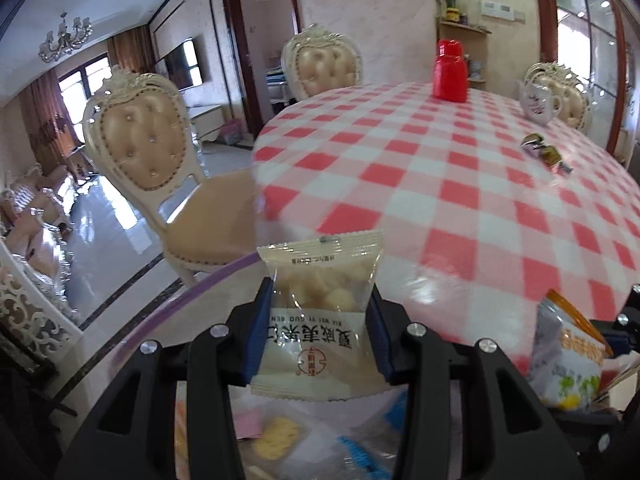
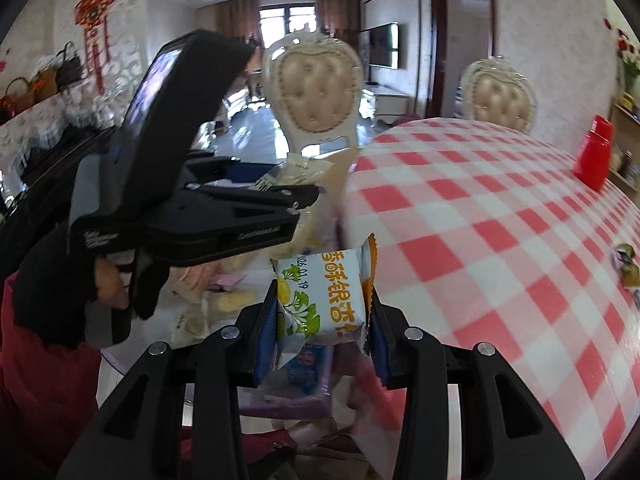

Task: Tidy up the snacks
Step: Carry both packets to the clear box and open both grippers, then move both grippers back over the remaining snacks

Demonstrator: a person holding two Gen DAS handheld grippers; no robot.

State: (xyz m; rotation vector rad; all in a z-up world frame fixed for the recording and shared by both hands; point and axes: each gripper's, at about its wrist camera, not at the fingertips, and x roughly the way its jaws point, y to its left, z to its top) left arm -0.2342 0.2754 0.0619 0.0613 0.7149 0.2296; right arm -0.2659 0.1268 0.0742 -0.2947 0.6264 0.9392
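Note:
My left gripper is shut on a cream packet of round nuts and holds it up above a clear bin of loose snacks. My right gripper is shut on a white and orange ginkgo snack packet, which also shows at the right edge of the left wrist view. The left gripper appears in the right wrist view, up and to the left, with its cream packet. Two small wrapped snacks lie on the checked tablecloth, far right.
A red bottle and a white teapot stand at the far side of the round table. Padded chairs stand around it. A purple-rimmed bin with snacks sits below the right gripper at the table's near edge.

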